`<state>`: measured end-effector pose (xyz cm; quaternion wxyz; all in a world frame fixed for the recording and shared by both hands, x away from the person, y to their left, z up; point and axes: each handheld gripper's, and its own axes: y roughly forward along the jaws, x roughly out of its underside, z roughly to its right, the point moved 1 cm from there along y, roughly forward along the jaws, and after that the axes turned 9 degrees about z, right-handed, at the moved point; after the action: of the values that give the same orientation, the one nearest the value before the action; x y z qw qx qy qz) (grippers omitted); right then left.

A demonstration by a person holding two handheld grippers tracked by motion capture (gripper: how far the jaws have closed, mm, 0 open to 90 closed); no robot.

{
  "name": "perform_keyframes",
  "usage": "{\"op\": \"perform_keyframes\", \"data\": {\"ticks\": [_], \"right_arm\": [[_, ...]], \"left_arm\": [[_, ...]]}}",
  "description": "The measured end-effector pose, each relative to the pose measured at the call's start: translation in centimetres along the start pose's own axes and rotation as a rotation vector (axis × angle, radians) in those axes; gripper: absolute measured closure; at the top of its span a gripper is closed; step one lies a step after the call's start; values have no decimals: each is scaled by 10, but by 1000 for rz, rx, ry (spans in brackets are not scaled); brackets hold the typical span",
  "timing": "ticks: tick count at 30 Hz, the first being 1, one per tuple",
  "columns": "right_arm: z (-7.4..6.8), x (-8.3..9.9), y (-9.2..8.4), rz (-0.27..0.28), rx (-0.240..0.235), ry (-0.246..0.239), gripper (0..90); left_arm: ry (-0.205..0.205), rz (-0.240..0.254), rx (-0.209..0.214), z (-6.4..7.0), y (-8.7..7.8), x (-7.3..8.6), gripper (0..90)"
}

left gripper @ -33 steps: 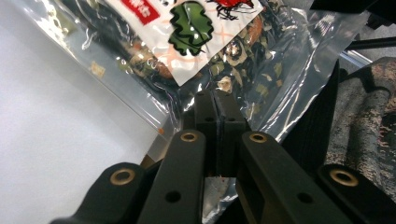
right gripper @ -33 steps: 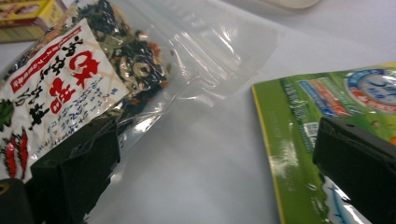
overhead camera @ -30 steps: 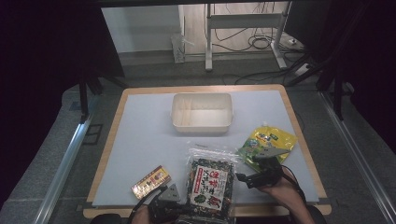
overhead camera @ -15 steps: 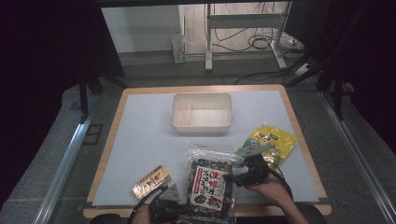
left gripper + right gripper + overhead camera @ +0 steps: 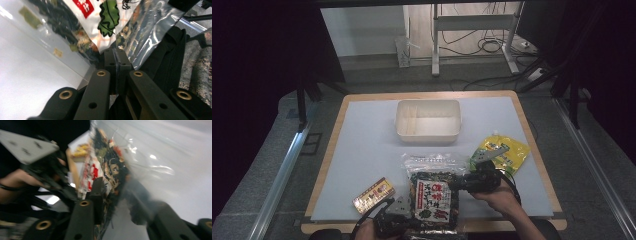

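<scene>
1. The right gripper (image 5: 462,183) is brought leftward from beside the yellow pouch (image 5: 504,153) to the right edge of the seaweed bag (image 5: 433,197).
2. Its jaws, wide apart a second ago, have just been closing, with the bag's edge between them.
3. More of the yellow pouch is uncovered.

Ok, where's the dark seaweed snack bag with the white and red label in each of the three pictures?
High view: the seaweed bag lies at the table's near edge, bottom centre, between both grippers.
Left gripper view: it fills the top, its lower edge clamped in the shut jaws of the left gripper.
Right gripper view: blurred, centre, edge-on between the closing jaws of the right gripper.
Shared landmark: its white and red label.
</scene>
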<state>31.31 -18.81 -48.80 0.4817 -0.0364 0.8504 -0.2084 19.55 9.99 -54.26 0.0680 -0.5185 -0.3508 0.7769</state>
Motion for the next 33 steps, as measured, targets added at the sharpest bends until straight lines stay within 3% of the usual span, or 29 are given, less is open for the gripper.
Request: {"op": "perform_keyframes", "data": {"ticks": [2, 6, 7, 10, 17, 20, 25, 33], "right_arm": [[-1, -5, -3, 13, -36, 24, 728], [-6, -15, -7, 17, -65, 8, 754], [-11, -22, -11, 30, -89, 3, 768], [-15, -29, -16, 35, -92, -12, 775], [-34, -62, -39, 81, -107, -59, 783], [-41, -76, -47, 108, -64, -108, 784], [-44, -92, -53, 152, -31, -134, 784], [-32, -106, -56, 258, 38, -113, 784]], "left_arm": [[10, 7, -17, -1, -3, -2, 900], [6, 45, -3, 0, -7, -4, 867], [32, 60, 4, 2, -9, -6, 855], [46, 78, -3, 5, -12, -8, 805], [56, 175, 10, 3, -27, -11, 672], [53, 202, 7, 1, -31, -12, 552], [56, 222, -31, -1, -34, -12, 377], [30, 246, -117, -10, -39, -10, 239]]}}
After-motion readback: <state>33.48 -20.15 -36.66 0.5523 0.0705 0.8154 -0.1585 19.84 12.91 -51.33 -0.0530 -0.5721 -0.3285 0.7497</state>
